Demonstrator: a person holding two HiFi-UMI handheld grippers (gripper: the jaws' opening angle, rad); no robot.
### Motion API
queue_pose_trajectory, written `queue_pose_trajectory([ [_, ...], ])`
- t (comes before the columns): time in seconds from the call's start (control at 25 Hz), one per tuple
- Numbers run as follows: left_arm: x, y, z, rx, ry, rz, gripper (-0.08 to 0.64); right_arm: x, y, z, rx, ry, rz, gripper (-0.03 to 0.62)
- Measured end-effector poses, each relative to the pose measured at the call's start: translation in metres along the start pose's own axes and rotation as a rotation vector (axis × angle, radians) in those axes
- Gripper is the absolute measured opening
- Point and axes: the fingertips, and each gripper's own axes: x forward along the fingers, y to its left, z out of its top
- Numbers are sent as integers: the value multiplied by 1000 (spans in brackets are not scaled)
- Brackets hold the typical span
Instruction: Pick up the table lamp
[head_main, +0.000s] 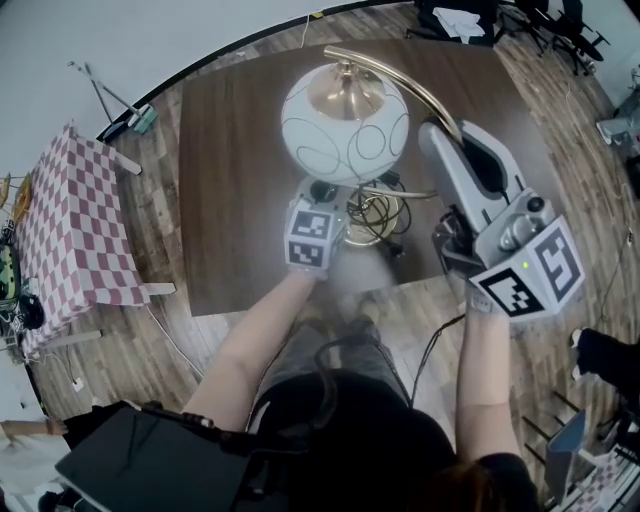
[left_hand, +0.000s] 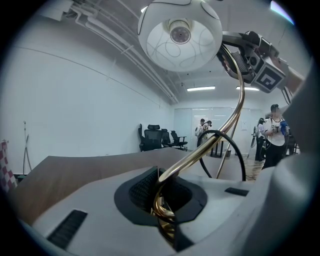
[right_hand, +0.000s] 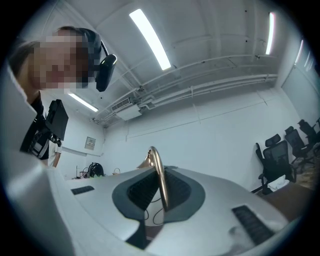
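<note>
Over the dark wooden tabletop (head_main: 225, 200), head view first: the table lamp (head_main: 360, 140) hangs between both tools, its white globe shade (head_main: 330, 125) uppermost and its brass stem (head_main: 400, 75) arcing out to the right. The left hand-held gripper (head_main: 322, 198) reaches in low under the shade, and the right hand-held gripper (head_main: 445, 135) meets the arc higher up. Whether the base has cleared the wood, this angle won't say.

Left gripper view now: jaws clenched on the brass tube just above its coiled foot (left_hand: 162, 220), globe overhead, black cord (left_hand: 220, 135) looping behind.

Right gripper view: jaws pinched tight on the thin brass arc, nothing else between them.

On handling, my read: the polished metal tube is stiff but slippery, so it could twist in the pads. The shade looks like glass, so fragile, and top-heavy enough to swing the whole lamp. The best holds are these two, low stem and upper arc, never the globe, and mind that trailing cord
</note>
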Motion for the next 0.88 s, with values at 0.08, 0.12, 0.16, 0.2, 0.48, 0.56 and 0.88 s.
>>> queue_pose_trajectory([
  [0.08,-2,1,2,1,1,-1,14,1,1,2,7,1,9,18],
  [0.12,-4,2,4,2,2,-2,14,2,2,4,11,1,13,18],
  [0.16,-5,2,5,3,3,-3,14,3,2,5,15,2,17,18],
  [0.2,-6,3,6,3,3,-4,14,4,3,6,17,3,21,18],
  [0.48,-17,12,13,8,-8,12,14,11,14,12,24,2,42,18],
  [0.56,-20,12,15,11,-8,14,14,10,16,14,24,-4,44,18],
  [0.88,-30,12,23,-6,-5,27,14,14,24,24,27,2,74,18],
])
